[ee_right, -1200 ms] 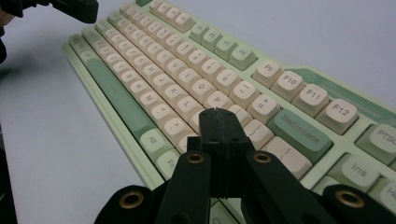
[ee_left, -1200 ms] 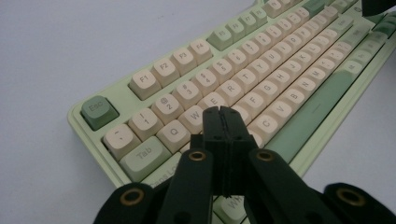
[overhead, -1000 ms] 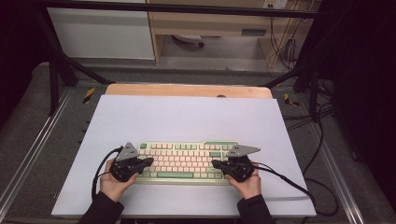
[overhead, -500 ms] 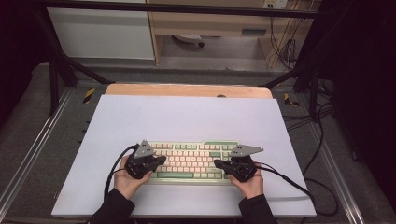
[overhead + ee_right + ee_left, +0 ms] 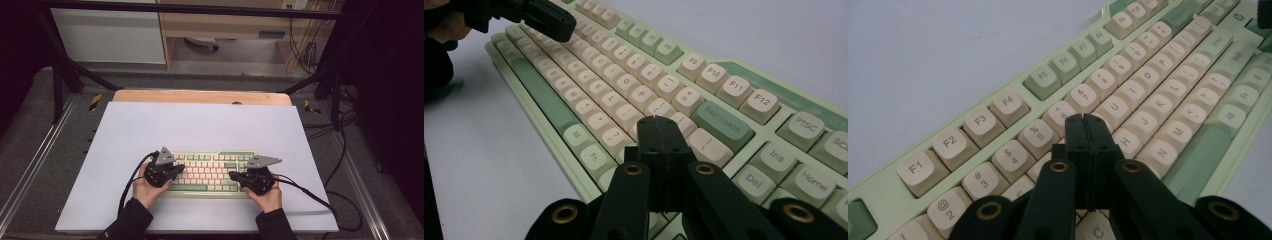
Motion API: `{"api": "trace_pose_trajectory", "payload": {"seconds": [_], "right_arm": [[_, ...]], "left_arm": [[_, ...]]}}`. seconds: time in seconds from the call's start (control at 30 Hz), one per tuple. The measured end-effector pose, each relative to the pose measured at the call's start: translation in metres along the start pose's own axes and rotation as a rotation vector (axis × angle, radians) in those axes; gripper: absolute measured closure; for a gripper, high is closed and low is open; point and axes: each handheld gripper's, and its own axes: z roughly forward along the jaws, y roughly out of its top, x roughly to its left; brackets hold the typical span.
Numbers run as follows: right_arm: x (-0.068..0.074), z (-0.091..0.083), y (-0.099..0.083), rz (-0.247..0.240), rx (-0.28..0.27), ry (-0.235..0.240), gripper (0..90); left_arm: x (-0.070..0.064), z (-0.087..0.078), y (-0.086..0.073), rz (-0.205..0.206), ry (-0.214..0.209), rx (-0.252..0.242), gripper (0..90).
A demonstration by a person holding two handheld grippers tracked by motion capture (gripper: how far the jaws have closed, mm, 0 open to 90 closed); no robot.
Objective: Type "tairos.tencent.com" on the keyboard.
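Note:
A pale green keyboard (image 5: 210, 172) with cream keys lies near the front of the white mat. My left gripper (image 5: 176, 172) hovers over its left half, jaws shut with nothing between them. In the left gripper view the shut tips (image 5: 1087, 121) sit just above the letter keys of the keyboard (image 5: 1148, 85). My right gripper (image 5: 234, 176) is over the right half, also shut and empty. Its tips (image 5: 656, 123) hang over the keys below Backspace on the keyboard (image 5: 624, 75). The left gripper (image 5: 541, 20) appears far off at the upper left of the right gripper view.
The white mat (image 5: 200, 125) covers a wooden table (image 5: 200, 96) that stands inside a metal frame. Cables (image 5: 345, 150) trail on the floor to the right. A cable (image 5: 305, 192) runs from my right gripper across the mat.
My left gripper has moved right, from the keyboard's left end to above its left-hand keys. The right gripper has barely shifted.

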Motion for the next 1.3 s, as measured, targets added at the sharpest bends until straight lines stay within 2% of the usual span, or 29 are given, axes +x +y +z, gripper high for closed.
{"api": "trace_pose_trajectory", "payload": {"seconds": [0.23, 0.43, 0.53, 0.93, 1.3], "right_arm": [[0.000, -0.001, 0.000, -0.002, -0.001, -0.001, 90.0], [0.000, -0.001, 0.000, -0.001, -0.004, -0.002, 90.0], [0.000, -0.001, 0.000, -0.003, -0.001, -0.001, 90.0], [0.000, -0.001, 0.000, 0.000, 0.000, 0.001, 90.0], [0.000, 0.000, 0.000, 0.000, -0.002, 0.002, 90.0]], "left_arm": [[0.000, 0.008, -0.001, 0.001, -0.002, 0.012, 90.0], [-0.002, 0.010, -0.002, 0.032, 0.008, 0.029, 90.0], [-0.002, 0.007, 0.000, 0.025, 0.003, 0.010, 90.0], [-0.001, -0.012, -0.001, 0.029, -0.017, -0.016, 90.0], [0.012, -0.024, -0.011, -0.008, -0.005, -0.035, 90.0]]}}
